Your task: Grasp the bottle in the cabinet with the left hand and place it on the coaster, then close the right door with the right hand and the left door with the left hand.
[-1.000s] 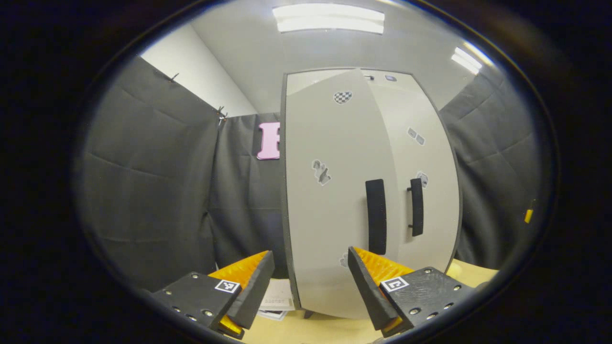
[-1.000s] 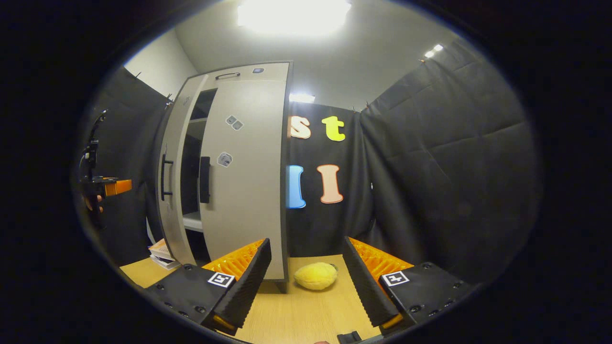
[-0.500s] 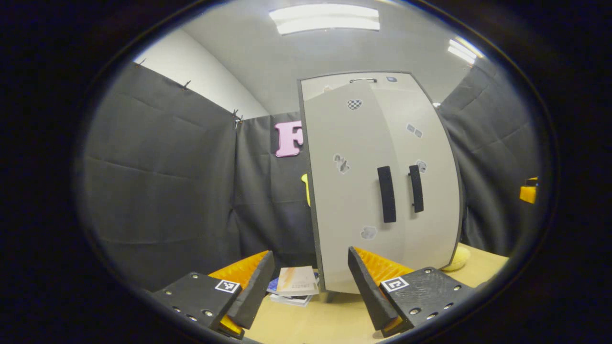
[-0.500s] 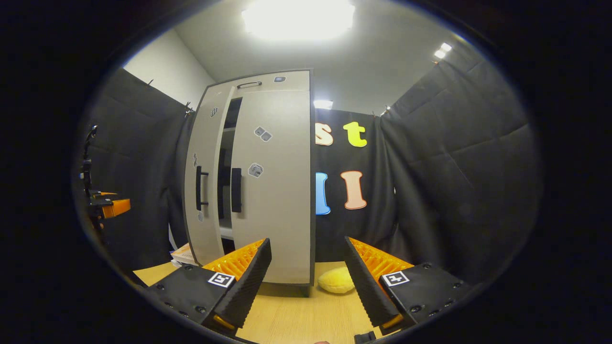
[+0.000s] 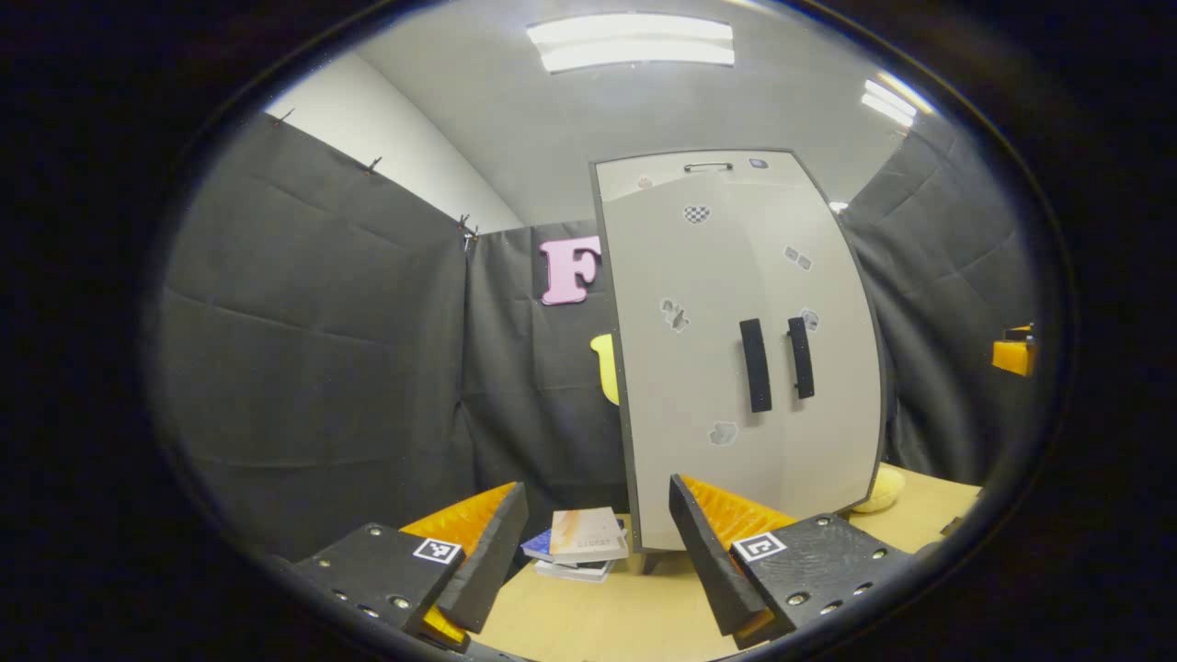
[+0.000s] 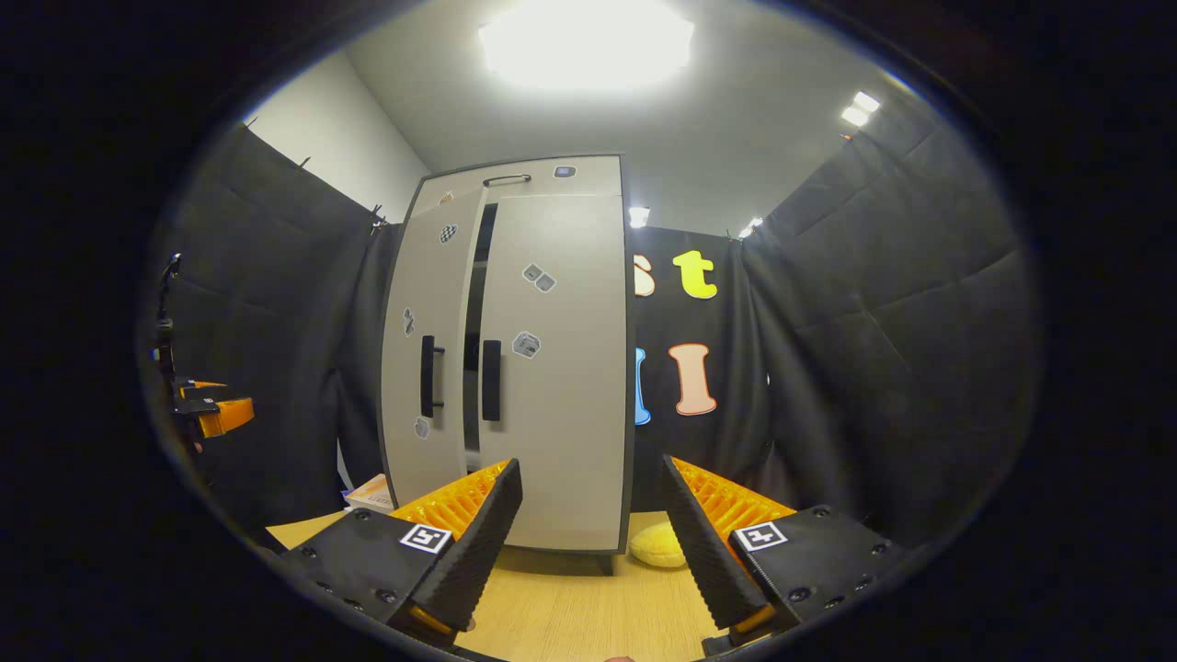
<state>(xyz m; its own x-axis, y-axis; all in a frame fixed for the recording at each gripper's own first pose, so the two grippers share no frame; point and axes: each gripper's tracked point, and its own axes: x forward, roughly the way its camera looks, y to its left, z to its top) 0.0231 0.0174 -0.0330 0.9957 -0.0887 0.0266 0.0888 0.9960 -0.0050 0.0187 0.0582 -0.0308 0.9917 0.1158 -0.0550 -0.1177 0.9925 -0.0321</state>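
**Cabinet doors nearly shut; both tools empty and spread wide**

Left gripper view, left to right: the left tool point(image 5: 596, 552) stands with its fingers well apart and nothing between them, clear of the cabinet. Beyond the gap between the fingers, a small stack of books point(image 5: 579, 544) lies on the table point(image 5: 588, 616), just beside the cabinet's lower left corner. The cabinet point(image 5: 736, 368) stands upright on the table, its two black handles point(image 5: 755, 365) side by side at the middle seam. From this angle the doors look closed. A yellow soft object point(image 5: 878, 492) sits on the table at the cabinet's right foot.

Right gripper view, left to right: the left tool point(image 6: 207, 409) shows again at the far left edge, well apart from the cabinet point(image 6: 561, 441). The left door point(image 6: 428, 386) stands slightly ajar, with a narrow dark gap between it and the right door point(image 6: 556, 368), which lies flush. The right tool point(image 6: 593, 542) is also spread wide and empty, clear of the cabinet. The yellow soft object point(image 6: 657, 544) rests between its fingers, farther off on the table point(image 6: 570, 616).

The bottle and coaster cannot be located.
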